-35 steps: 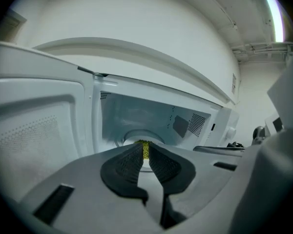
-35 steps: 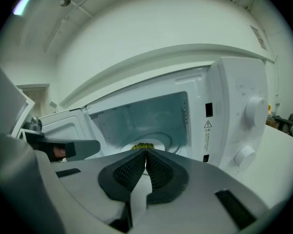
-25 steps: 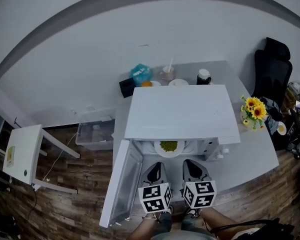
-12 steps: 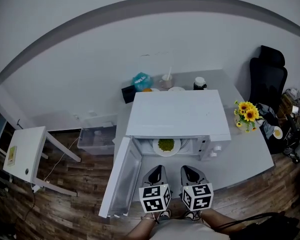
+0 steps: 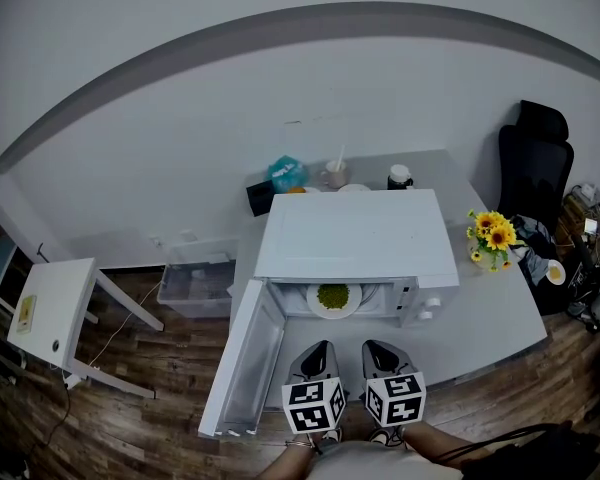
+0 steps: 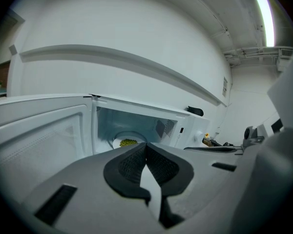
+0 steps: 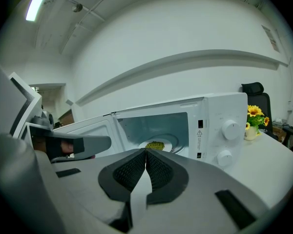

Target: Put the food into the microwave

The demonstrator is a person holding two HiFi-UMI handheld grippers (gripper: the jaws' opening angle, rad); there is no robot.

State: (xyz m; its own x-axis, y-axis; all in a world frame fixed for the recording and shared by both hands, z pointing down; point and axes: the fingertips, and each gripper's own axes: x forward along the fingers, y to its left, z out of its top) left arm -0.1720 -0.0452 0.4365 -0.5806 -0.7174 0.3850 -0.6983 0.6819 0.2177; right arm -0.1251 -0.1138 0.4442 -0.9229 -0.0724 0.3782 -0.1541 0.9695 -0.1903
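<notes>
Microwave [image 5: 352, 236] stands on grey table [image 5: 490, 313], with its door [image 5: 242, 363] swung wide open at the left side. The plate [image 5: 332, 299] of green food is inside, mid-cavity, on the cavity floor. The left gripper view shows the plate [image 6: 128, 142] past the jaw tips, well apart from them. The right gripper view shows the same: plate [image 7: 155, 145] in the cavity beyond the tips, no contact.

On the left gripper [image 5: 320, 348] the jaws are fully together, pads touching at the tips, nothing between them; its own view [image 6: 146, 146] confirms this. On the right gripper [image 5: 373, 347] the jaws are also pressed together and hold nothing, as seen in its own view [image 7: 146, 153]. Both sit side by side just in front of the open cavity, outside it, over the table's front part and pointing at the microwave. Their marker cubes face up toward the head camera.

The control panel is on the microwave's right, with upper knob [image 7: 230, 129] above lower knob [image 7: 224, 156].

Other items:
- Sunflowers [image 5: 495, 236] are on the table to the right of the microwave.
- A black office chair [image 5: 536, 153] stands beyond the table's right end.
- Behind the microwave are a teal bag [image 5: 285, 173], a cup [image 5: 335, 176] with a stick in it, and a dark jar [image 5: 399, 177] with a white lid.
- A clear plastic bin [image 5: 195, 283] is on the wood floor left of the table.
- A white side table [image 5: 55, 303] is further left.
</notes>
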